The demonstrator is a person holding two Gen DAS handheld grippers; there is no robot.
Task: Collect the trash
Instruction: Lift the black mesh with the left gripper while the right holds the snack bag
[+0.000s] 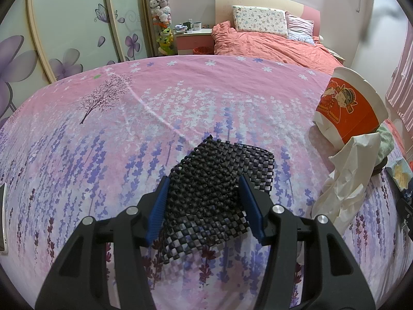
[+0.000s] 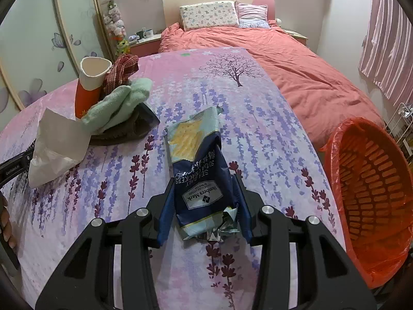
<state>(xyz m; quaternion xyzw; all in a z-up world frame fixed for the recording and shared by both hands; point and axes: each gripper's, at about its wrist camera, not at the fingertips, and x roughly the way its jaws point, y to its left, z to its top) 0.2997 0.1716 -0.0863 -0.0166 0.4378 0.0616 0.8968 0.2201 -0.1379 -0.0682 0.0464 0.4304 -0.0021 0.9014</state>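
On the pink flowered tablecloth [image 1: 85,160] my left gripper [image 1: 204,178] is shut on a black woven mesh mat [image 1: 232,155], which bunches up between the blue pads. My right gripper [image 2: 204,179] is shut on a crumpled blue cracker bag [image 2: 193,139]; its near end sits between the pads and the rest lies on the cloth. A red and white paper cup [image 1: 348,106] and a crumpled white tissue [image 1: 351,170] lie to the right of the left gripper. The cup [image 2: 89,85] and the tissue [image 2: 56,144] also show at the left in the right wrist view.
An orange-lined red bin [image 2: 369,188] stands tilted beside the table's right edge. A green towel [image 2: 121,103], a dark cloth [image 2: 129,131] and a red knit cloth [image 2: 124,69] are piled by the cup. A bed with a coral duvet [image 2: 284,59] lies behind the table.
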